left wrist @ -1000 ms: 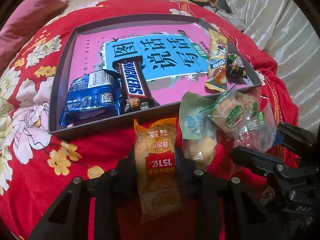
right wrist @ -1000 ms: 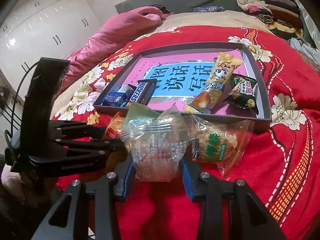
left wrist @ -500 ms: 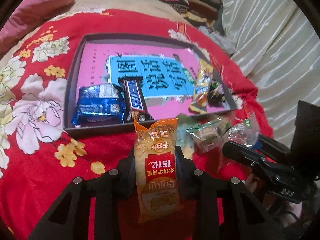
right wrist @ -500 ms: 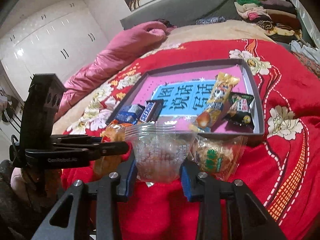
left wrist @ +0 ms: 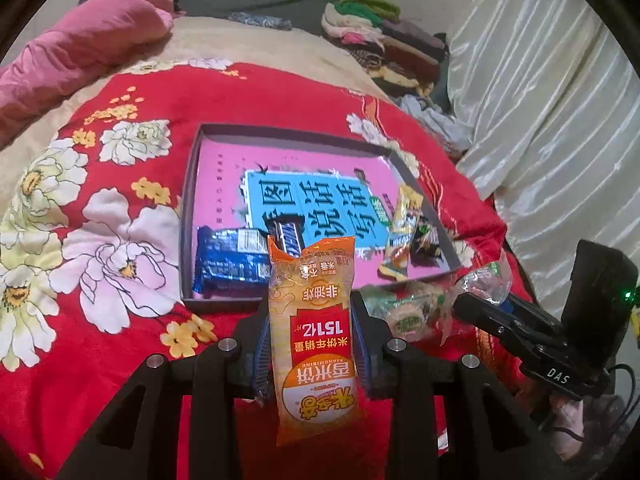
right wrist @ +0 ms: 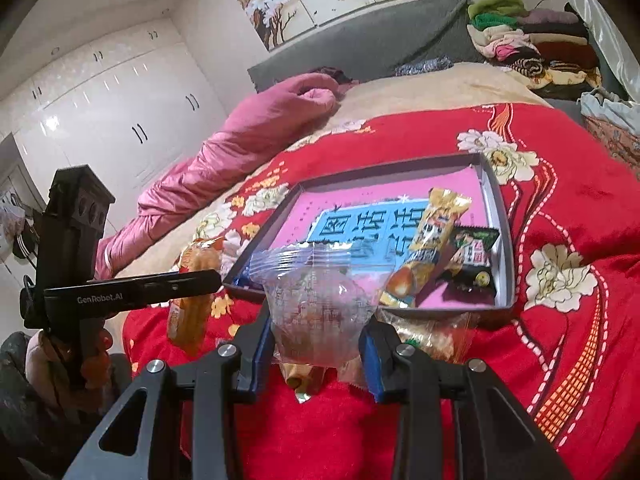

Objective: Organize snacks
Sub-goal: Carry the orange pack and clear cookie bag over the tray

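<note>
My left gripper (left wrist: 310,320) is shut on an orange rice-cracker packet (left wrist: 316,360), held upright above the red blanket just in front of the grey tray (left wrist: 187,240). My right gripper (right wrist: 318,320) is shut on a clear plastic snack packet (right wrist: 320,304), also lifted near the tray's (right wrist: 505,240) front rim. In the tray lie a blue packet (left wrist: 230,262), a Snickers bar (left wrist: 288,236), a yellow packet (right wrist: 432,252) and a dark packet (right wrist: 474,258). A green-labelled cookie packet (left wrist: 408,316) lies loose on the blanket between the grippers.
The tray sits on a red floral blanket (left wrist: 120,240) on a bed. A pink quilt (right wrist: 240,140) lies at the far left, folded clothes (right wrist: 532,44) are stacked at the back right, and a pale curtain (left wrist: 540,120) hangs on the right.
Both grippers have risen with their packets, the left one more, and both views have tilted up. The clear packet has come up off the blanket, leaving the cookie packet behind.
</note>
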Demonstrator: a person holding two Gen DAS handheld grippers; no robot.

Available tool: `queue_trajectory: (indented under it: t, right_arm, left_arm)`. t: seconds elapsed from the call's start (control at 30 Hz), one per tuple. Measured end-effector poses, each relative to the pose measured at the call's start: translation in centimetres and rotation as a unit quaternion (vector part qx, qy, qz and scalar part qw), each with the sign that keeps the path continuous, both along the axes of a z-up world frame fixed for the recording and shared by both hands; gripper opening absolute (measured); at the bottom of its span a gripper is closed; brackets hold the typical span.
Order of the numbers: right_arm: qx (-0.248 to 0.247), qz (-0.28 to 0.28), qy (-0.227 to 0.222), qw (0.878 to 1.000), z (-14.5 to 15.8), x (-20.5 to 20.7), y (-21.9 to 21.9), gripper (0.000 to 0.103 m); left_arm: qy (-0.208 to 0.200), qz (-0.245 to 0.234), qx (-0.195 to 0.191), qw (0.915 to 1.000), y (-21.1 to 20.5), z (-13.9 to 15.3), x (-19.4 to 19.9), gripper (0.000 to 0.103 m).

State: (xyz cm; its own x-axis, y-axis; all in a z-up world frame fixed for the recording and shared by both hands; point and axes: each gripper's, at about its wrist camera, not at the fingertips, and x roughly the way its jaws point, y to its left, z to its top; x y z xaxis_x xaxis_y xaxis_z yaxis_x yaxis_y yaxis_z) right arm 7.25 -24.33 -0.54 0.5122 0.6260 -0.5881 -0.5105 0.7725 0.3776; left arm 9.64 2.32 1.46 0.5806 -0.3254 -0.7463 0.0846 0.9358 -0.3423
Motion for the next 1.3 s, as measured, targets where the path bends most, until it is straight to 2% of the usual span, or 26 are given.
queue_trajectory:
  t: [0.5,0.9,1.3]
  right_arm:
    - [0.017,-0.03,-0.034,0.999,1.5,0.7,-1.8,0.038]
    - [0.026,-0.039,-0.048,0.998,2.2,1.4,-2.3,0.038]
    - [0.031,-0.084,-0.044,0.995,2.1,3.3,-4.5,0.038]
  left_arm:
    - [-0.036,0.023,-0.009,0.999,1.0,2.2,-0.2,0.035]
    - [-0.046,0.039,-0.011,0.9981,0.9,2.4,0.9,0.035]
    - [-0.044,0.039,-0.014,0.9982,-0.8,1.5,3.1,0.035]
